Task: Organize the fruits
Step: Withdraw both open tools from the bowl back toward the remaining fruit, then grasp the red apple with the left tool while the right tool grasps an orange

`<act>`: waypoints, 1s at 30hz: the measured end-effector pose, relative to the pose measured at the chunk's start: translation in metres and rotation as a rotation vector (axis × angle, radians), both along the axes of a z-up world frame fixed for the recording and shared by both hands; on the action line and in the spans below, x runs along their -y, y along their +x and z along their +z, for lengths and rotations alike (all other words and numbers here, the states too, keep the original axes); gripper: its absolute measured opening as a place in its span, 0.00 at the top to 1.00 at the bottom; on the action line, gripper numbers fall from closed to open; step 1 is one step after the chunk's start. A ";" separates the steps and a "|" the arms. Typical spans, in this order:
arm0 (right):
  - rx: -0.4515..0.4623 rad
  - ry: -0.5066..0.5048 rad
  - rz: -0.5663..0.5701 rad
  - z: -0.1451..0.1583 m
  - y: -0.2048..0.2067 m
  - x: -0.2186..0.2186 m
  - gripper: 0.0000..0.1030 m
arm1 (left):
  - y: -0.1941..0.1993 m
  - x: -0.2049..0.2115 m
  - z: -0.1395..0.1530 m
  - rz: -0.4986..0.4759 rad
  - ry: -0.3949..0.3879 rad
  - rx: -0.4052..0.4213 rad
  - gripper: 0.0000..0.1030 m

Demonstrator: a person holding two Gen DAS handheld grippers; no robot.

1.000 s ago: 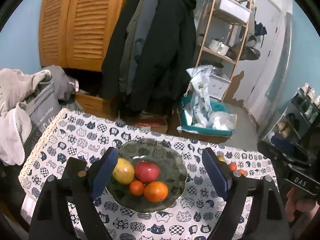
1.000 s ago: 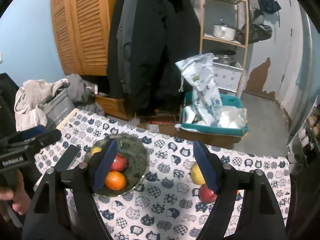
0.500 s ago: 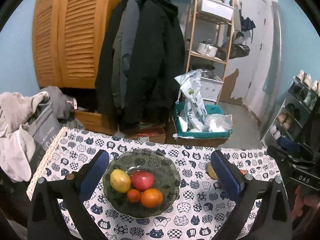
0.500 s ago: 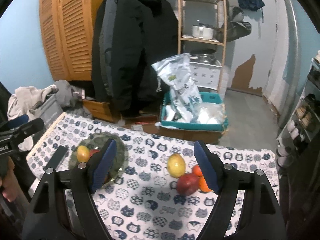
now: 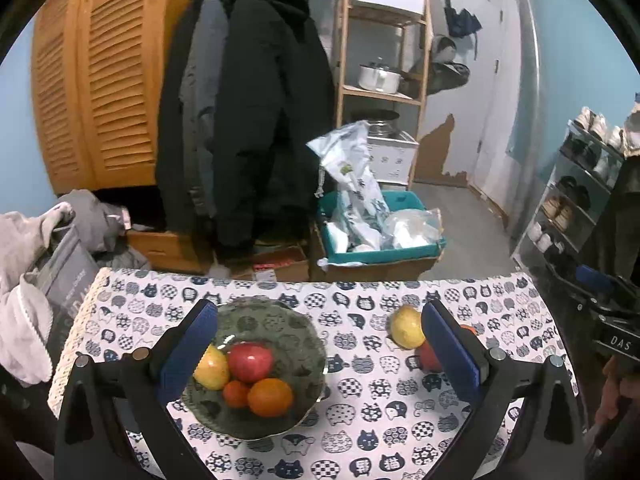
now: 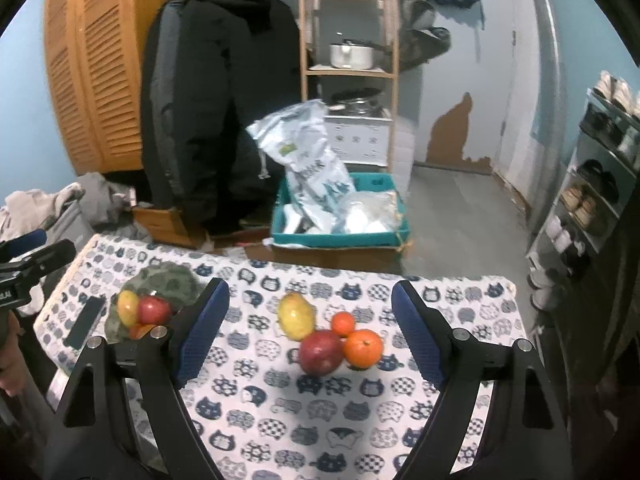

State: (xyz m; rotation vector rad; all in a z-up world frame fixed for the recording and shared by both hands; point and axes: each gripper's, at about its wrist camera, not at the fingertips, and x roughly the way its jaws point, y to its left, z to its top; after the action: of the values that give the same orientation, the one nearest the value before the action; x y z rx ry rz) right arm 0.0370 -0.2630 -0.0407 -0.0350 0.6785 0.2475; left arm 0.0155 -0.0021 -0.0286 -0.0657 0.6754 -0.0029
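The left gripper (image 5: 320, 344) is spread wide, with nothing pinched. Right in front of it, between its blue pads, sits a dark glass bowl (image 5: 276, 320) on the cat-print cloth (image 5: 360, 440). In the bowl are a red apple (image 5: 250, 361), a yellow fruit (image 5: 212, 368), a big orange (image 5: 270, 397) and a small one (image 5: 236, 393).

The right gripper (image 6: 310, 330) has its jaws opening, and it holds nothing. Just ahead of it, between its pads, four loose fruits lie close together on the cloth: a yellow fruit, maybe a mango (image 6: 295, 317), a red apple (image 6: 321, 351), an orange (image 6: 363, 348) and a small orange (image 6: 343, 323). The bowl is off to its left.
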 end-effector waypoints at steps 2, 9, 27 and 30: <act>-0.004 -0.003 -0.024 -0.002 0.000 0.011 0.19 | 0.004 0.009 -0.002 -0.017 0.003 -0.009 0.01; -0.028 -0.004 -0.082 -0.012 -0.001 0.042 0.19 | 0.017 0.038 -0.011 -0.074 0.019 -0.047 0.01; -0.100 0.002 -0.154 -0.043 0.013 0.084 0.19 | 0.049 0.103 -0.057 -0.171 0.039 -0.189 0.01; -0.127 -0.001 -0.159 -0.053 0.019 0.085 0.19 | 0.056 0.110 -0.071 -0.177 0.041 -0.226 0.01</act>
State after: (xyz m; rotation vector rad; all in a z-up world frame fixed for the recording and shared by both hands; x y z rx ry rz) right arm 0.0557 -0.3484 -0.0937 0.0340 0.8031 0.0965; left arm 0.0716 -0.1117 -0.1000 0.0344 0.9055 -0.1531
